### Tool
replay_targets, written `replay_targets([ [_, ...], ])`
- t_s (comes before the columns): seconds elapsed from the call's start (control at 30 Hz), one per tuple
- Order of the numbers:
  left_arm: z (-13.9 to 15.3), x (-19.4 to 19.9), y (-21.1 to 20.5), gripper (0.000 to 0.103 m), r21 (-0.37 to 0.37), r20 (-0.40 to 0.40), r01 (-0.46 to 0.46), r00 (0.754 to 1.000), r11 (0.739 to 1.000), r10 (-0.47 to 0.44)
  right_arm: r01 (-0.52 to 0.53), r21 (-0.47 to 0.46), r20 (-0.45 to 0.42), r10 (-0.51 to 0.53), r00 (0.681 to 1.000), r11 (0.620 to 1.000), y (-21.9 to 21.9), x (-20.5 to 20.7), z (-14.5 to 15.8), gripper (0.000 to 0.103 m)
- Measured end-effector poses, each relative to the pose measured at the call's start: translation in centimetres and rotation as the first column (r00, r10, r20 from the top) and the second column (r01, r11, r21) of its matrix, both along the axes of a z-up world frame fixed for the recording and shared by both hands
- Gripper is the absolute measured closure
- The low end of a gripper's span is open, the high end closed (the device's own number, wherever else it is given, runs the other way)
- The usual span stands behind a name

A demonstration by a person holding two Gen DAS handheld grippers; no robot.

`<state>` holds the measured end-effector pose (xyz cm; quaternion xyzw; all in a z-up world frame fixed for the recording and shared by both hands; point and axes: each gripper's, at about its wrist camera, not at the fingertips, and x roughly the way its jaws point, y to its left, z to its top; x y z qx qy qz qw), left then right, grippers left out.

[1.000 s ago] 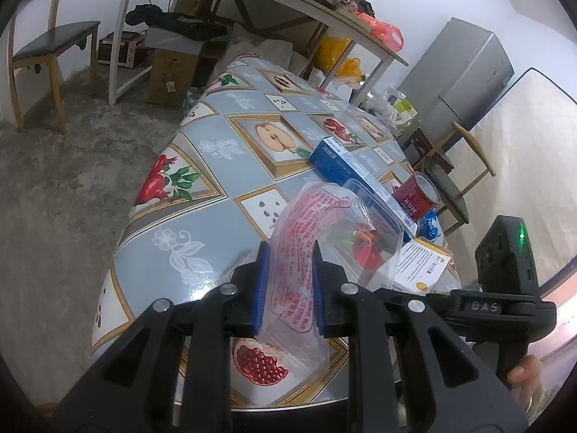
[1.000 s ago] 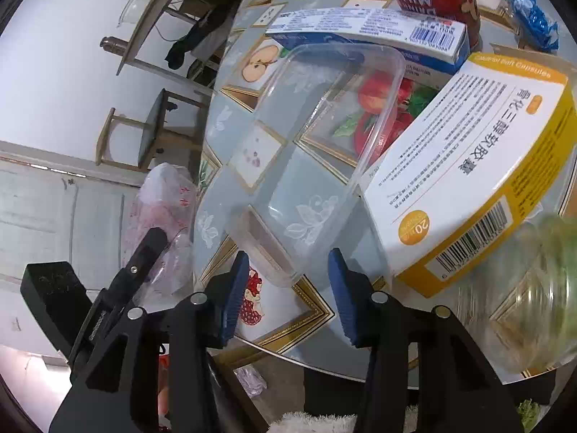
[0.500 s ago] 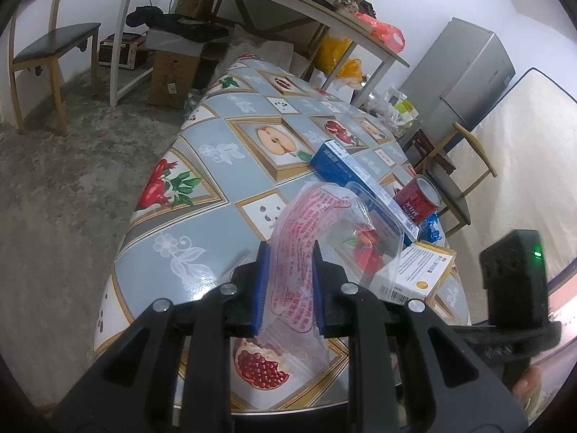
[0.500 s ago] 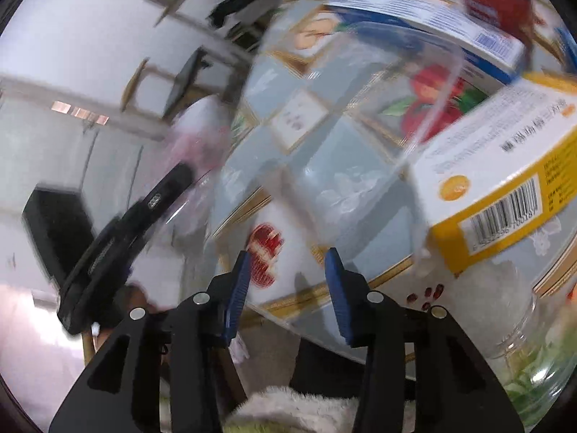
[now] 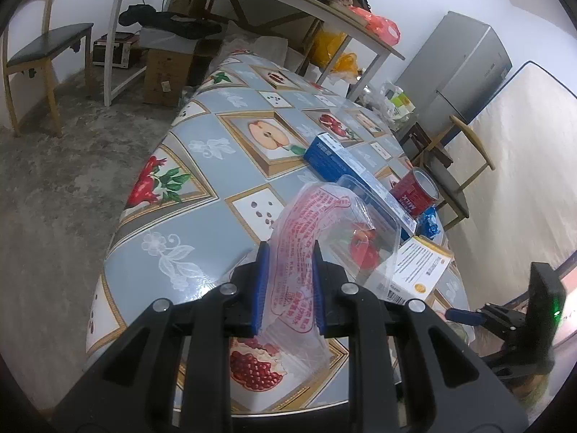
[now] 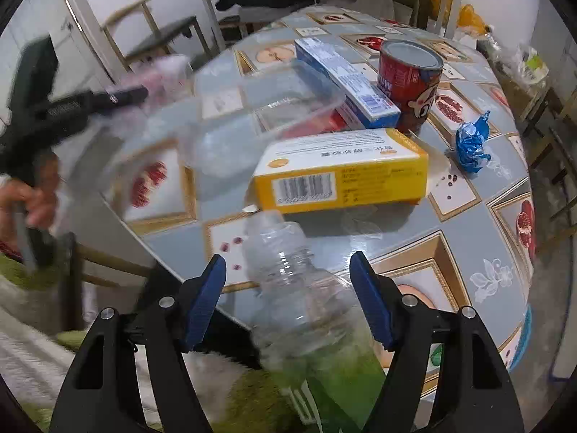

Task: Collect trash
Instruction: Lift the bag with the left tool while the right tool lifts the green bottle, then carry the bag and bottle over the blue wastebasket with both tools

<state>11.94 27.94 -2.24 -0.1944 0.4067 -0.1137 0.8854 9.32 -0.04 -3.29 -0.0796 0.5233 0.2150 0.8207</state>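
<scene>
Left hand-held gripper (image 5: pixel 287 285) pinches the bag (image 5: pixel 306 238) ready for trash, while the right hand-held gripper's (image 6: pixel 288 299) just-widened jaws straddle the bottle (image 6: pixel 288 281) beside the yellow box (image 6: pixel 342 169)

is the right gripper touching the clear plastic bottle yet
Apart. The right wrist view shows the right gripper open wide around the clear plastic bottle, with table visible between each blue pad and the bottle's sides.

The red can (image 5: pixel 414 191) in the middle right of the left wrist view has white letters that look like "MILK". The yellow and white box (image 6: pixel 342 169) has a barcode and writing too small to read.
</scene>
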Motion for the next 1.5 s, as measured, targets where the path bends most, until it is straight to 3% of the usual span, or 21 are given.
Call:
replay_targets([
  [0.23, 0.0, 0.1, -0.2, 0.083, 0.002, -0.001, 0.001, 1.000, 1.000, -0.001, -0.106, -0.184, 0.061, 0.119, 0.991, 0.977, 3.2, 0.0, -1.2, 0.035],
  [0.33, -0.2, 0.0, -0.2, 0.083, -0.004, -0.007, -0.001, 1.000, 1.000, 0.001, -0.153, -0.244, 0.062, 0.173, 0.983, 0.958, 4.1, 0.0, -1.6, 0.043],
  [0.43, -0.3, 0.0, 0.0, 0.083, -0.007, -0.008, -0.001, 1.000, 1.000, 0.001, -0.155, -0.247, 0.066, 0.177, 0.982, 0.956, 4.1, 0.0, -1.5, 0.054],
  [0.67, -0.4, 0.0, -0.1, 0.083, -0.008, -0.009, 0.000, 1.000, 1.000, 0.000, -0.014, -0.156, 0.079, 0.027, 0.997, 0.988, 1.1, 0.9, -0.1, 0.060],
  [0.9, -0.6, 0.2, -0.3, 0.083, -0.013, -0.004, 0.004, 1.000, 1.000, -0.004, 0.126, -0.036, 0.108, -0.122, 0.987, 0.991, -3.1, 1.4, 2.5, 0.061],
  [1.5, 1.8, -0.4, -2.0, 0.083, -0.024, 0.051, 0.039, 0.998, 0.999, -0.038, 0.317, 0.143, 0.250, -0.344, 0.905, 0.938, -10.2, -0.1, 8.7, 0.062],
])
